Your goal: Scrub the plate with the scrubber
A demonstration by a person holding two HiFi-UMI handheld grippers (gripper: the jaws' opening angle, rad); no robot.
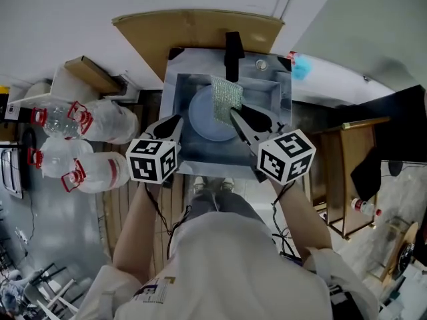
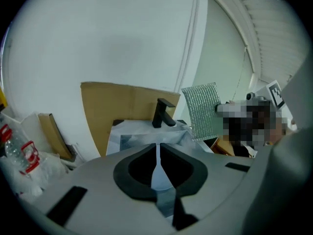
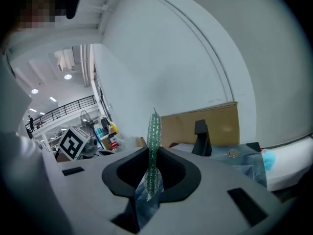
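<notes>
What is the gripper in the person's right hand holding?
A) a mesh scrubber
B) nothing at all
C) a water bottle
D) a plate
A: the right gripper has its jaws closed on the scrubber, a thin green mesh sheet that stands up between them, near the plate in the sink.

Grey square metal sink holds a round pale-blue plate flat on its bottom, black faucet at back rim.

No legible txt, labels or nos. anywhere.
</notes>
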